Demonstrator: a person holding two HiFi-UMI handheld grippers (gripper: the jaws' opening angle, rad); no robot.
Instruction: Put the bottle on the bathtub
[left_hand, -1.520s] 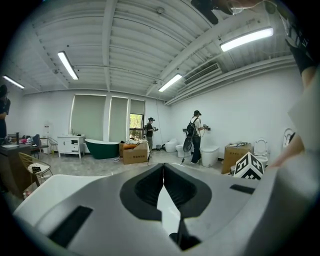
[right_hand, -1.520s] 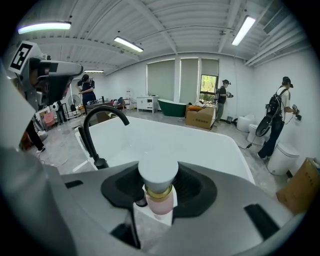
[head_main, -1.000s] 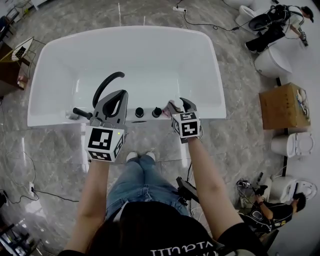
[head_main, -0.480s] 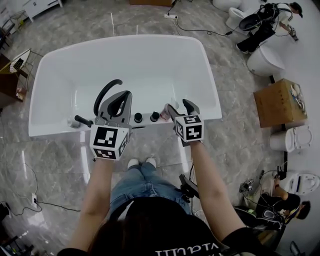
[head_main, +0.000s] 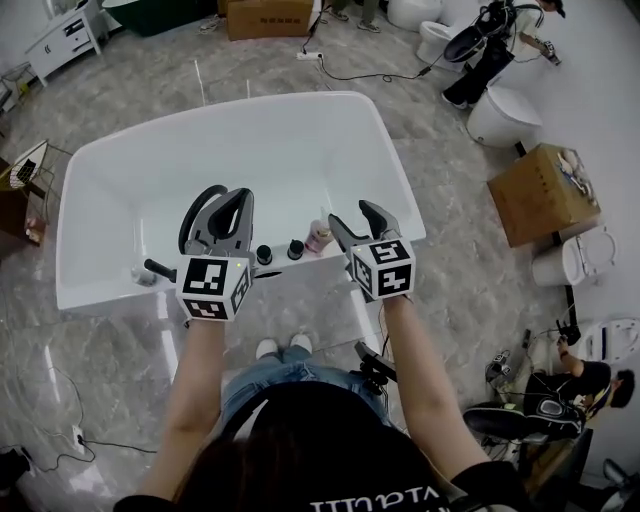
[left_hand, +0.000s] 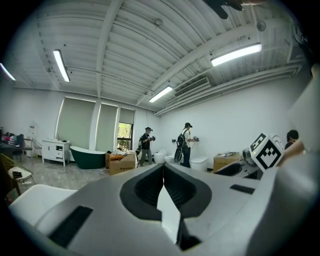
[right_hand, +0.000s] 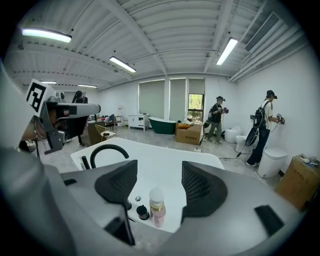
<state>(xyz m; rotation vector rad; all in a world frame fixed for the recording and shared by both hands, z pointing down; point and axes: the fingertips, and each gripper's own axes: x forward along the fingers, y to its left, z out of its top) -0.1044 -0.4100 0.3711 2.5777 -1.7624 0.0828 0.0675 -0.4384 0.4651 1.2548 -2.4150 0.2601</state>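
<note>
Bottle (head_main: 319, 237) upright on the bathtub's (head_main: 100, 290) near edge, beside two black knobs (head_main: 295, 248).
Right gripper (head_main: 350, 215) sits just beside it, jaws wide and empty; left gripper's (head_main: 232, 200) jaws are pressed together, holding nothing.

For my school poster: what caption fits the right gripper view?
Open right gripper facing the pink bottle standing on the bathtub.

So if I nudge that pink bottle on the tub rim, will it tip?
Probably: the bottle stands upright, tall and narrow, on the bathtub rim. Its round body would likely roll if toppled. It looks small and plastic, so probably light.
</note>
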